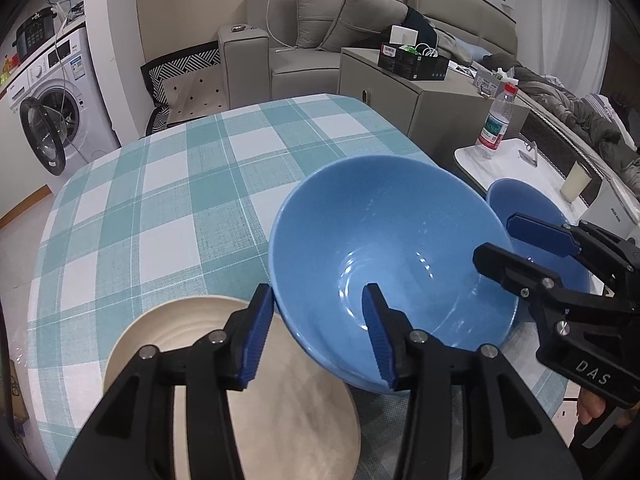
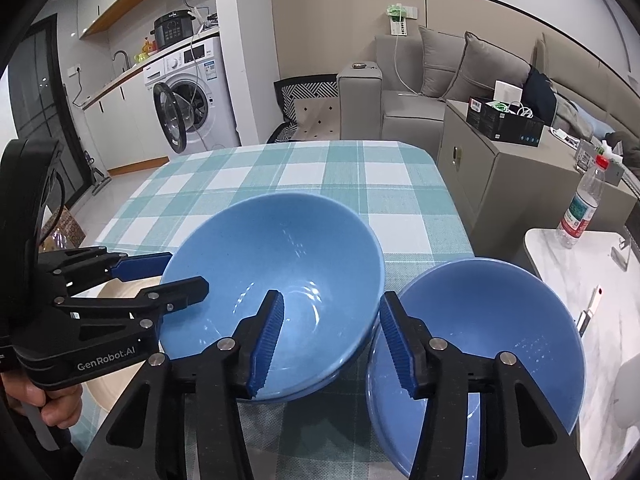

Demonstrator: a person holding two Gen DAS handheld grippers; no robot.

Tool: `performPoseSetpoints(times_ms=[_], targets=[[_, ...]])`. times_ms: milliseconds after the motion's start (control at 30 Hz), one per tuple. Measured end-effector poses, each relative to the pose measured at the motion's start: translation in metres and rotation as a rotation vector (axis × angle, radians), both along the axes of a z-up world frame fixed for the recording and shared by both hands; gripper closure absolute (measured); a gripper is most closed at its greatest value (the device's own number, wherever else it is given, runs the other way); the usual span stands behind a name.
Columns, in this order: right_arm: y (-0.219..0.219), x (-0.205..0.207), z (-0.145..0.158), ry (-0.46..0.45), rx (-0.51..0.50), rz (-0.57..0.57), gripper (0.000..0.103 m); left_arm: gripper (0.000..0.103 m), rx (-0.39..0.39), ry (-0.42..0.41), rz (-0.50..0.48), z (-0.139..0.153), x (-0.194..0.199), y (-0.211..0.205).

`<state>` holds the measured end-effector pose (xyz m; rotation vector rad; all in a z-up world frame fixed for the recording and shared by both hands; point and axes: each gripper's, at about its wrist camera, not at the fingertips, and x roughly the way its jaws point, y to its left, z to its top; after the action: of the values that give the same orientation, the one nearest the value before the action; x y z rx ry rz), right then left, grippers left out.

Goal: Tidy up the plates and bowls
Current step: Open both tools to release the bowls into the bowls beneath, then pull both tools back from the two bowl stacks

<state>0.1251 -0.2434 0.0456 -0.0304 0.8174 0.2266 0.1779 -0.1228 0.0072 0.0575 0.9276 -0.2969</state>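
Note:
A large blue bowl (image 1: 400,240) (image 2: 280,264) sits on the checked tablecloth, seemingly nested in another blue bowl whose rim (image 2: 320,388) peeks out below. My left gripper (image 1: 317,288) (image 2: 188,270) is open and straddles the bowl's left rim, one pad inside and one outside. On the opposite rim my right gripper (image 2: 331,295) (image 1: 494,238) stands open the same way. A second blue bowl (image 2: 500,340) (image 1: 520,200) stands just right of it. A beige plate (image 1: 248,392) (image 2: 120,292) lies at the left under my left gripper.
The checked tablecloth (image 1: 160,200) (image 2: 320,172) stretches away beyond the bowls. To the right, a white side table (image 1: 516,160) (image 2: 560,280) holds a water bottle (image 1: 496,124) (image 2: 580,208) and a cup (image 1: 575,180). A grey cabinet (image 2: 500,168) stands behind.

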Motion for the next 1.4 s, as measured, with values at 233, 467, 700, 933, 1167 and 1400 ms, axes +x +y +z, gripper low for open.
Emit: performPoseSetpoints(times_ms=[233,467,700,933,1167,1400], targets=[[0.002,-0.002,0.003,-0.006,0.017,0.033,0.043,0.048,-0.034,-0.001,-0.003,0.004,-0.005,0.001],[-0.018,-0.013,0.026,-0.065,0.096,0.016,0.017,0.017,-0.06,-0.035,-0.031,0.015,-0.016,-0.007],[-0.069,-0.026,0.048,-0.106,0.128,-0.08,0.002,0.0,-0.067,-0.065,-0.092,0.028,-0.03,-0.027],[-0.12,-0.036,0.061,-0.123,0.156,-0.166,0.001,0.0,-0.084,-0.056,-0.133,0.029,-0.037,-0.057],[-0.151,-0.042,0.062,-0.12,0.152,-0.218,0.001,0.0,-0.079,-0.036,-0.175,0.022,-0.043,-0.091],[-0.159,-0.036,0.048,-0.081,0.105,-0.211,0.001,0.0,-0.095,-0.024,-0.201,0.022,-0.045,-0.119]])
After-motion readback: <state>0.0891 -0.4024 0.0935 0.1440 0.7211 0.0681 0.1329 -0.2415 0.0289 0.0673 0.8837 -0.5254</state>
